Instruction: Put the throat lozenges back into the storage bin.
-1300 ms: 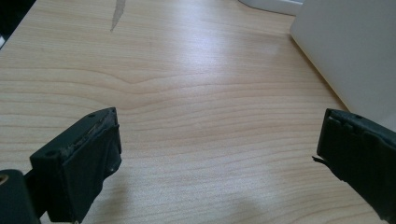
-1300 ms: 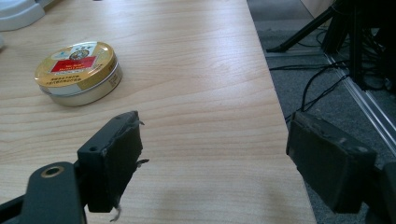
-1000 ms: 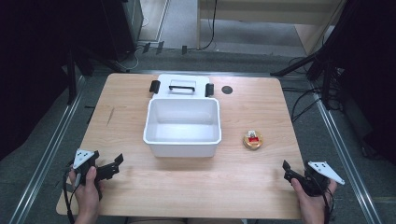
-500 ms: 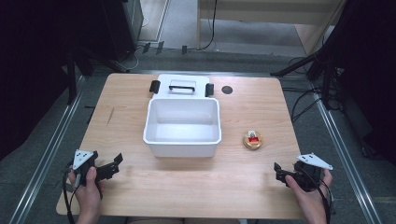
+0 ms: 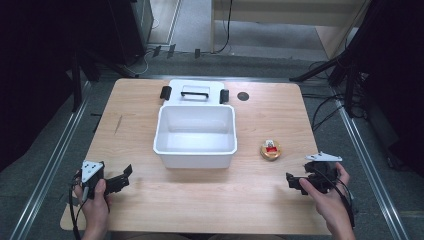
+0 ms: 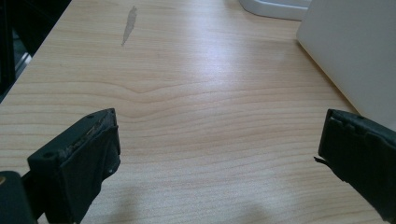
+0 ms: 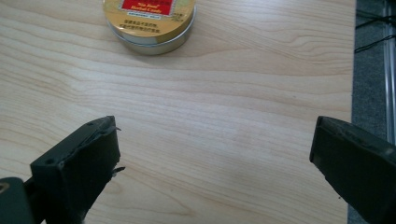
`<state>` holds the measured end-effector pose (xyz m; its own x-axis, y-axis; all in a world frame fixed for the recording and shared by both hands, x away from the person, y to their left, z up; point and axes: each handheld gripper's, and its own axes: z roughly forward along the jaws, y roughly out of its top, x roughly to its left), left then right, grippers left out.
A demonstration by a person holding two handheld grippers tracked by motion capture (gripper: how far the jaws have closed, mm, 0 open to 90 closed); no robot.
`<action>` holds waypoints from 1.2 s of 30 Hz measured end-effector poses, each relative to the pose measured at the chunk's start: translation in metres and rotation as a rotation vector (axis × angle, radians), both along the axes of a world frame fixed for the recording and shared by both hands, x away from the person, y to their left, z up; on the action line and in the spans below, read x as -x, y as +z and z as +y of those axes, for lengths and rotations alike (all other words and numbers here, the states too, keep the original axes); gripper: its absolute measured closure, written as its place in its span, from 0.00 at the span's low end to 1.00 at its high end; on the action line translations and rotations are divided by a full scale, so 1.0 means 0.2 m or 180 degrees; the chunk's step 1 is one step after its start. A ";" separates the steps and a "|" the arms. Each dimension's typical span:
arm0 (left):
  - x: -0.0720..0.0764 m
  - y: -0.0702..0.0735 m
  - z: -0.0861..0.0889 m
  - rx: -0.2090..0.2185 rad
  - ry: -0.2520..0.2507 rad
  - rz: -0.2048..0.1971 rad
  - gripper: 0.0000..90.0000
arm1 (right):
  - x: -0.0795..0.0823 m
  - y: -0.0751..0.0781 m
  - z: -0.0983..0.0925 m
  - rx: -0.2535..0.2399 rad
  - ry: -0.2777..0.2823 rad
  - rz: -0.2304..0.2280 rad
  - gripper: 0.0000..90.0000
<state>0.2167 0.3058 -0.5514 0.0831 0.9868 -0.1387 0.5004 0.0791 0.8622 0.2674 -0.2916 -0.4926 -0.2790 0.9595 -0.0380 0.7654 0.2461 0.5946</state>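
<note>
Tin, small, round, gold w/ red label, lies flat on the wooden table, just right of the white bin and clear of its wall. In the right gripper view the tin sits ahead of the jaws, nothing touching it. Right gripper, held in a hand near the table's front right corner, is farther from the bin than the tin, toward the person; its jaws have just been opening and now stand wide w/ only bare wood between them. Left gripper is front-left of the bin, near the table's front left corner, jaws also wide, nothing between; bin wall shows at its right. White lid w/ black latches lies behind the bin, touching or nearly so.
</note>
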 end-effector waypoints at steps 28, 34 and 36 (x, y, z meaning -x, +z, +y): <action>0.00 0.00 -0.01 -0.0040 0.0009 0.0015 0.00 | -0.34 0.11 0.32 0.0735 0.0513 0.1184 0.01; -0.01 0.00 -0.01 -0.0025 0.0020 0.0042 0.00 | -0.39 0.15 0.40 0.0744 0.0633 0.1231 0.01; -0.02 0.00 -0.01 -0.0047 0.0013 0.0084 0.00 | -0.42 0.16 0.42 0.0766 0.0631 0.1253 0.01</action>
